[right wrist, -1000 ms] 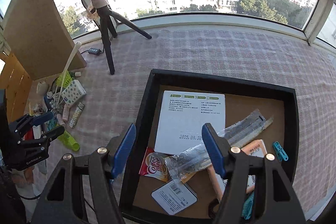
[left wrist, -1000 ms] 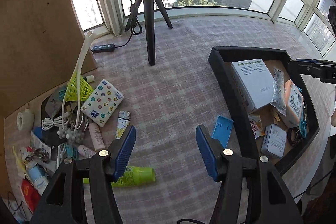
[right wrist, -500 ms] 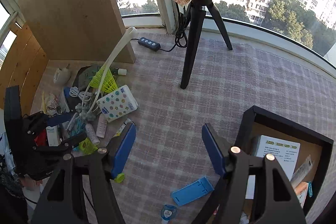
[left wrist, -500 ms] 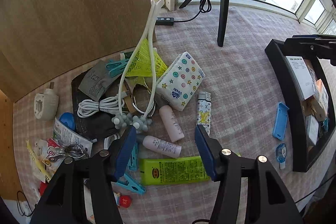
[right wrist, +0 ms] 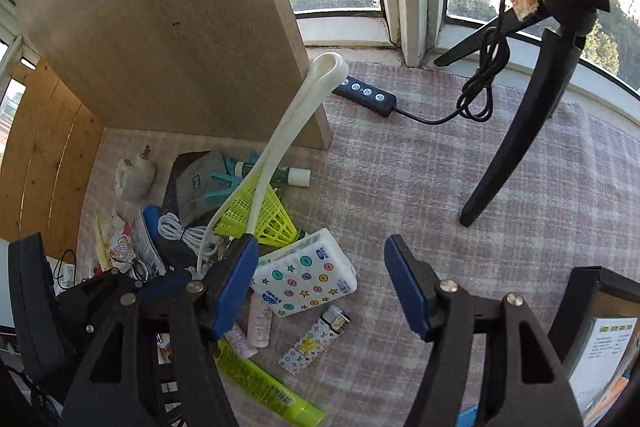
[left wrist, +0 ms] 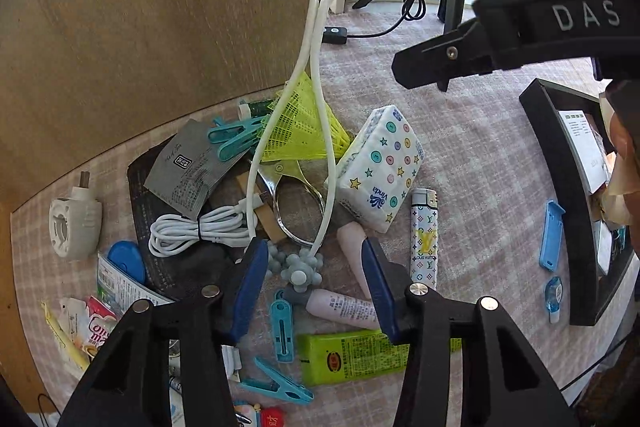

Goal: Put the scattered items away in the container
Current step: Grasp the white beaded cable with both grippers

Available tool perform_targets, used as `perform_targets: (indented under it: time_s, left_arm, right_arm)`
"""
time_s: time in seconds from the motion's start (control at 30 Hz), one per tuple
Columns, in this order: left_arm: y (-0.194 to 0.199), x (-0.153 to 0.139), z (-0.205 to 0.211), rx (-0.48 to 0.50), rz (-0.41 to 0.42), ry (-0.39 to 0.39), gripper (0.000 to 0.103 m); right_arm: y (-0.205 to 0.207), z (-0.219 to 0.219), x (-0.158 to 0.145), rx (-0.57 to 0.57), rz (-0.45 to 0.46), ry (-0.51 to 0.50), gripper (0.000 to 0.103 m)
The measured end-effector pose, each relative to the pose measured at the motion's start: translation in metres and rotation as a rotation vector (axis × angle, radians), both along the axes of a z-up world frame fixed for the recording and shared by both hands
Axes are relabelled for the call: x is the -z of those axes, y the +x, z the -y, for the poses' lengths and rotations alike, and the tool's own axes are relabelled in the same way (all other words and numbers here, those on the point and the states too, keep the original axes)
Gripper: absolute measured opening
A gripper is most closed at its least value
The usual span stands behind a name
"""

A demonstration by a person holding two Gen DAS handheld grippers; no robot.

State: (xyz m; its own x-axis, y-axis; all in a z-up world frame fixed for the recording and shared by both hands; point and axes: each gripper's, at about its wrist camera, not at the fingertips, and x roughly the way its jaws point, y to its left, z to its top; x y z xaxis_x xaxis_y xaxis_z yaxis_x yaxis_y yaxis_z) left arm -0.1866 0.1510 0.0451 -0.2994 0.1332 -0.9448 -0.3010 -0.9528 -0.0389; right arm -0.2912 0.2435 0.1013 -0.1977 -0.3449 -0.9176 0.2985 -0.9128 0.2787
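Scattered items lie in a pile on the checked cloth: a star-patterned tissue pack (left wrist: 380, 171), a patterned lighter (left wrist: 424, 235), a green tube (left wrist: 352, 351), pink tubes (left wrist: 344, 307) and a white loop massager with grey balls (left wrist: 298, 267). My left gripper (left wrist: 316, 287) hangs just above the grey balls and a pink tube. Its jaws are closing and its pads touch nothing. My right gripper (right wrist: 322, 287) stands open above the tissue pack (right wrist: 304, 283), holding nothing. The black tray (left wrist: 560, 187) sits at the right with a white box inside.
A wooden panel (left wrist: 160, 7) stands behind the pile. A tripod leg (right wrist: 520, 131) and a power strip (right wrist: 366, 95) lie on the cloth beyond. A white cable (left wrist: 196, 231), a yellow shuttlecock (left wrist: 296, 131), blue pegs and sachets crowd the left. A blue holder (left wrist: 552, 235) lies beside the tray.
Both grippers swung left from the tray side to over the pile and sank. The left jaws have narrowed. The right gripper now shows in the left wrist view.
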Motion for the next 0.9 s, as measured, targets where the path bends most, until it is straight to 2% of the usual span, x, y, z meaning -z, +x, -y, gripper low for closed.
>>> perform_targets:
  time_s: [0.13,0.33,0.47,0.57,0.7,0.77,0.9]
  left_arm:
    - [-0.004,0.007,-0.001,0.004,0.014,0.034,0.031]
    - [-0.013,0.018,-0.004,0.019,0.035,0.050,0.027]
    - [-0.017,0.021,-0.005,0.017,0.033,0.053,0.017]
    - [-0.018,0.024,-0.007,0.022,0.039,0.054,0.009]
    - [-0.017,0.025,-0.011,0.022,0.026,0.046,0.009]
    - [-0.015,0.023,-0.012,0.024,0.019,0.046,0.009]
    - [-0.008,0.011,-0.013,0.029,-0.008,0.052,0.007]
  right_arm:
    - [-0.017,0.017,0.010,0.015,0.025,-0.038,0.064]
    - [-0.041,0.029,0.025,0.067,0.064,-0.084,0.064]
    - [-0.050,0.034,0.036,0.098,0.095,-0.115,0.062]
    - [-0.055,0.037,0.046,0.123,0.125,-0.126,0.045]
    - [-0.054,0.040,0.050,0.133,0.138,-0.162,0.031]
    - [-0.051,0.040,0.048,0.140,0.134,-0.176,0.020]
    - [-0.043,0.039,0.038,0.151,0.124,-0.224,0.017]
